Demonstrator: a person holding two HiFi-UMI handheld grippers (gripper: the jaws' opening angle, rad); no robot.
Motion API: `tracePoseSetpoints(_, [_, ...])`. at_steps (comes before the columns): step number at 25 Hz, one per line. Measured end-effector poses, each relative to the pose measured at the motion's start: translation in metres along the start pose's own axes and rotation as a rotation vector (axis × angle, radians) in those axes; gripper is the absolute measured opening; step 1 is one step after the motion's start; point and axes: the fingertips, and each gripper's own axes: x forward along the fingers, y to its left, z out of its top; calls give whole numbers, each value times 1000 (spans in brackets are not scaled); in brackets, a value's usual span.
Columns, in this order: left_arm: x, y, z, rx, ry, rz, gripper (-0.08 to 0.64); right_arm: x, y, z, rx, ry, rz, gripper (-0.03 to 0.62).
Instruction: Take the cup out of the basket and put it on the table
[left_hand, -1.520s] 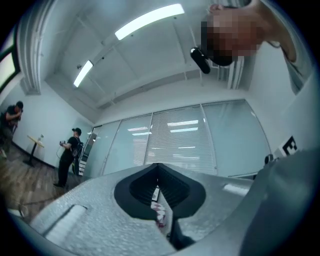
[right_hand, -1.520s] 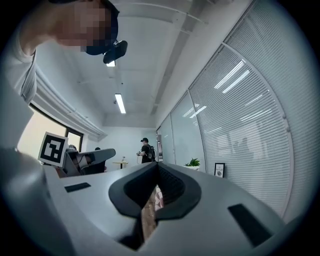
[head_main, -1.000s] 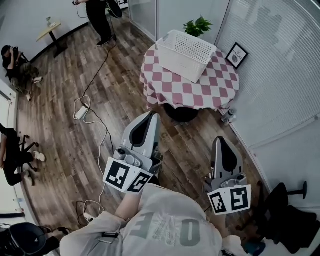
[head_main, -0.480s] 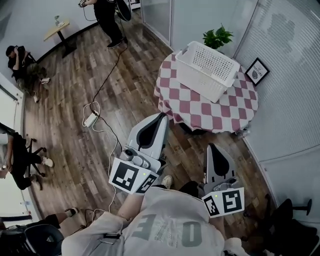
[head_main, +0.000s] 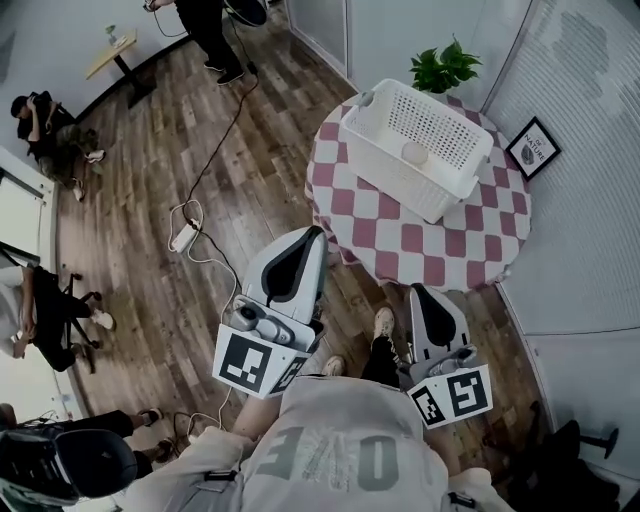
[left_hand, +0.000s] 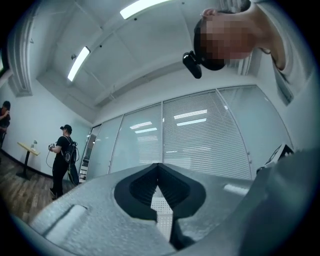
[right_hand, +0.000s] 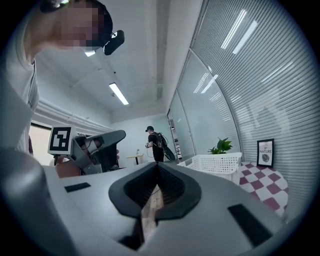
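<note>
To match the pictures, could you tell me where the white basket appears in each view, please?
Head view: white basket upper right, on the checkered table.
Left gripper view: unclear; perhaps the perforated white patch low centre.
Right gripper view: the basket right of centre.
Landmark: potted plant behind it, head and right gripper views.

Shows the right gripper (right_hand: 158, 167) closed, empty, left of the white basket (right_hand: 215, 162); checkered table (right_hand: 270, 187) under the basket, plant (right_hand: 222, 146) behind it.

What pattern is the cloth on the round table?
The tablecloth is red-and-white checked, clearest in the head view.
</note>
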Motion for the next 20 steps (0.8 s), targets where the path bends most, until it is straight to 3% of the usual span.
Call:
tracePoseSetpoints(6, [79,4,-2,-1,-76,35,6,36,-84,25,-83,7,-11,9])
tracePoseSetpoints(15, [172,-8,-38,-16,-32,27,6,69,-184,53,-82,-7,-45,9])
tracePoseSetpoints(18, [193,-12,-41,27,-9,20,6,76,-206,56,-58,-4,-54,9])
tracePoseSetpoints(20, [203,-16,-35,2,-24,2,5,79,-214,58,-43,-5,-44,9])
